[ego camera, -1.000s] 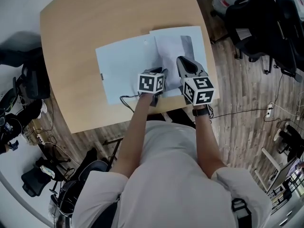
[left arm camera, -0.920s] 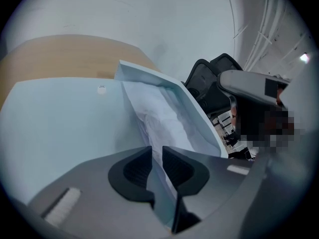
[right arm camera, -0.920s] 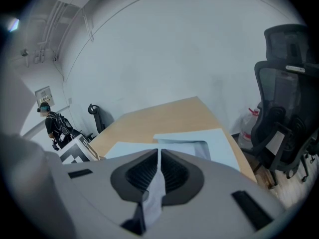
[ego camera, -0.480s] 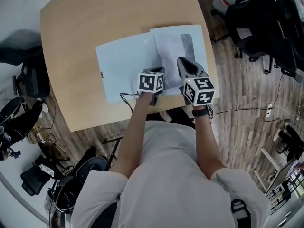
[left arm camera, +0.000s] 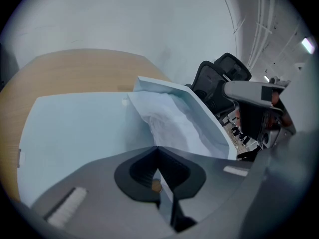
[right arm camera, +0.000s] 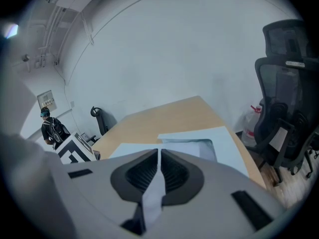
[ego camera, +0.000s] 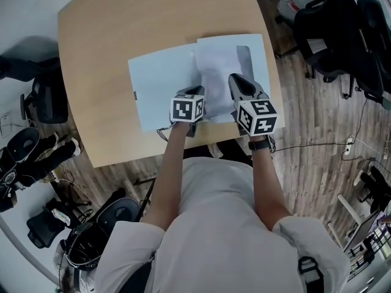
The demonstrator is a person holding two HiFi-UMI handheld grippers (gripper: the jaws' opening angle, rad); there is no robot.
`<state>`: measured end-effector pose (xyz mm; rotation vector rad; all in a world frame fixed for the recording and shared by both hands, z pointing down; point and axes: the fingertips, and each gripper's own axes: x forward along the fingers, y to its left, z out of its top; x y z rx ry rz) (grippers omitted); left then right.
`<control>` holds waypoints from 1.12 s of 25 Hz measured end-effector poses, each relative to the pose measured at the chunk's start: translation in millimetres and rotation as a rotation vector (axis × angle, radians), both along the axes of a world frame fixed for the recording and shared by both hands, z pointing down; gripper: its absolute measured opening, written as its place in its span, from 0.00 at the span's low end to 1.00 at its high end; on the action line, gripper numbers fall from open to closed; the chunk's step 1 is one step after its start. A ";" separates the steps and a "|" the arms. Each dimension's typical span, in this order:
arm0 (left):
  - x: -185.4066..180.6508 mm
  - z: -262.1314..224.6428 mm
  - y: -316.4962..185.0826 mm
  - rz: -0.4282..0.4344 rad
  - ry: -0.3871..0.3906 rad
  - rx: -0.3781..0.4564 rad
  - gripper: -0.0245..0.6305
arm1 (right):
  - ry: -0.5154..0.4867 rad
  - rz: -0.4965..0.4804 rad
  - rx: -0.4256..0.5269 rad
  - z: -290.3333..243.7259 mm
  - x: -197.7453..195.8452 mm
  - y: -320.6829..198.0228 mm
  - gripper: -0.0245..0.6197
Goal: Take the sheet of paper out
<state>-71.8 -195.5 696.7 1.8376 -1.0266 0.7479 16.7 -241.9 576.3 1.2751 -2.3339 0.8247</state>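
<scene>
**Head view.** One pale-blue folder (ego camera: 162,84) lay open on the single worktop (ego camera: 153,17). One white sheet of paper (ego camera: 217,66), rumpled, lay on the folder's right half. Two grippers stood at the folder's near edge, the left gripper (ego camera: 195,93) by the fold and the right gripper (ego camera: 236,81) at the right half.

**Left gripper view.** The left gripper (left arm camera: 157,156) had its fingers clenched on a thin pale edge, judged to be the folder (left arm camera: 75,128) itself. Beyond them the folder's right half rose off the worktop (left arm camera: 75,68), with the sheet of paper (left arm camera: 167,123) cradled in it.

**Right gripper view.** The right gripper (right arm camera: 158,156) had its fingers clamped on a white strip, judged to be the near edge of the sheet of paper (right arm camera: 154,193). The folder (right arm camera: 224,138) lay just ahead.

**Step in hand.** Both grasps appeared made, and the sheet was not yet clear of the folder. The next move called for the right gripper to draw the sheet away from the folder, low and evenly, while the left gripper pinned the folder down.
</scene>
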 end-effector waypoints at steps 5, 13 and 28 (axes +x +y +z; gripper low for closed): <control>-12.3 -1.7 3.6 -0.025 -0.004 0.007 0.05 | -0.005 -0.025 0.004 -1.1 -9.6 1.1 0.06; -35.9 -10.2 0.1 -0.079 -0.010 0.033 0.05 | -0.012 -0.067 0.013 -4.5 -23.2 -4.1 0.06; -97.3 -34.6 3.6 -0.161 -0.047 0.093 0.05 | -0.025 -0.156 0.040 -15.1 -59.5 -4.9 0.06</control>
